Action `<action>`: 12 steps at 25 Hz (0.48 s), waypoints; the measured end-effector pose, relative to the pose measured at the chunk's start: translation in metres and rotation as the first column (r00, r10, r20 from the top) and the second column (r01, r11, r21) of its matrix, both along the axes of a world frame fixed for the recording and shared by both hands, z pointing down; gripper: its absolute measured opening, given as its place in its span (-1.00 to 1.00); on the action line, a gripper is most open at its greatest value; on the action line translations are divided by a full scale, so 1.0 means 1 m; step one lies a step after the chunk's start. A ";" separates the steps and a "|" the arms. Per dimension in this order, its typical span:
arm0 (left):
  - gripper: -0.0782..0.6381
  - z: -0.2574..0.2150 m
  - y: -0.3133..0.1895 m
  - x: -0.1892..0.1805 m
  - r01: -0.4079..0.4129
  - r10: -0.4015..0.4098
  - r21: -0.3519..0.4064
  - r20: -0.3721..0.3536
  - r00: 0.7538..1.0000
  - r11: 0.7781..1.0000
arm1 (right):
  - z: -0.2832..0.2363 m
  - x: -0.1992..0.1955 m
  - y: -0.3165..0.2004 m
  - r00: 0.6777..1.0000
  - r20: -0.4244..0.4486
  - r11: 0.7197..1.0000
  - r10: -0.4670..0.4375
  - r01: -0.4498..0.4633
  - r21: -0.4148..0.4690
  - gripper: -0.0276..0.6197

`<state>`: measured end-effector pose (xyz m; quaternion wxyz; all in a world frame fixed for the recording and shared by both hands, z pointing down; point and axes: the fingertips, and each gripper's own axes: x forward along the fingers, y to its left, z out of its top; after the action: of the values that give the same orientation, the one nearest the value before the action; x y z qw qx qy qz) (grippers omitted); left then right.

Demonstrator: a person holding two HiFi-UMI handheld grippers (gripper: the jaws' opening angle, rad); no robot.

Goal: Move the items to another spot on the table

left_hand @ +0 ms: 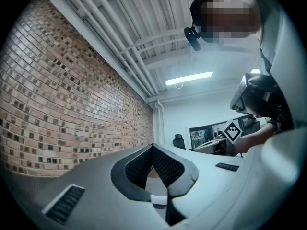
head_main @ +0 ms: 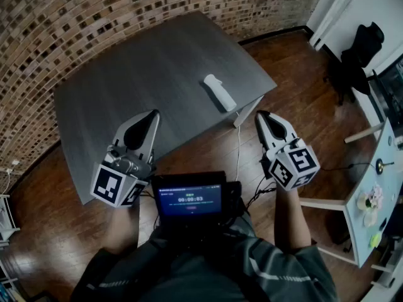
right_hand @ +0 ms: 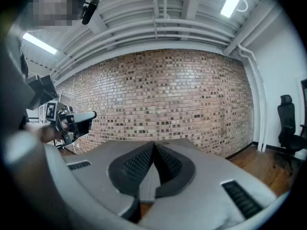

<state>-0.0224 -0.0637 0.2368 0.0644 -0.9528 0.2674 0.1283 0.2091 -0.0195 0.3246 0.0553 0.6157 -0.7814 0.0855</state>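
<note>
A white elongated item (head_main: 219, 91) lies on the grey table (head_main: 126, 74), close to its right edge. My left gripper (head_main: 153, 113) hovers over the table's near edge, to the left of the item and apart from it. In its own view the left gripper (left_hand: 152, 146) has its jaws meeting at the tips with nothing between them. My right gripper (head_main: 259, 114) hangs over the floor just off the table's right corner, below the item. The right gripper (right_hand: 154, 143) is shut and empty in its own view too. Neither gripper view shows the item.
A brick wall (head_main: 94, 11) runs behind the table. A wooden floor (head_main: 283, 61) surrounds it, with a cable (head_main: 238, 156) trailing from the table's corner. A lit screen (head_main: 189, 200) sits at my chest. A white desk (head_main: 378, 187) and black chair (head_main: 359, 55) stand at the right.
</note>
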 end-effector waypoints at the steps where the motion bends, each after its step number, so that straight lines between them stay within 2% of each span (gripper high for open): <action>1: -0.80 0.001 -0.003 0.002 -0.006 0.006 0.000 0.005 1.000 1.000 | 0.001 0.002 -0.006 1.000 0.001 1.000 -0.003 0.003 -0.004 -0.90; 3: -0.80 0.004 -0.010 0.005 -0.011 0.011 -0.002 0.012 1.000 1.000 | 0.003 0.004 -0.020 1.000 0.001 1.000 -0.011 0.011 -0.014 -0.76; 5: -0.80 0.008 -0.020 0.008 -0.003 0.003 -0.012 0.012 1.000 1.000 | 0.008 0.007 -0.037 1.000 0.000 0.999 -0.026 0.026 -0.032 -0.76; 8: -0.80 0.011 -0.038 0.010 0.033 -0.033 -0.024 0.002 0.999 0.999 | 0.024 0.011 -0.064 0.998 0.008 0.995 -0.064 0.065 -0.081 -0.39; 11: -0.80 0.013 -0.057 0.012 0.072 -0.072 -0.037 0.004 0.997 0.997 | 0.042 0.018 -0.093 0.996 0.009 0.989 -0.084 0.084 -0.122 -0.33; 12: -0.80 0.014 -0.063 0.015 0.074 -0.074 -0.043 0.003 0.997 0.996 | 0.049 0.020 -0.102 0.996 0.009 0.986 -0.092 0.092 -0.137 -0.24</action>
<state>-0.0078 -0.1268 0.2505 0.0487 -0.9435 0.3053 0.1195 0.2288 -0.1218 0.3738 0.1001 0.5735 -0.8014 0.1372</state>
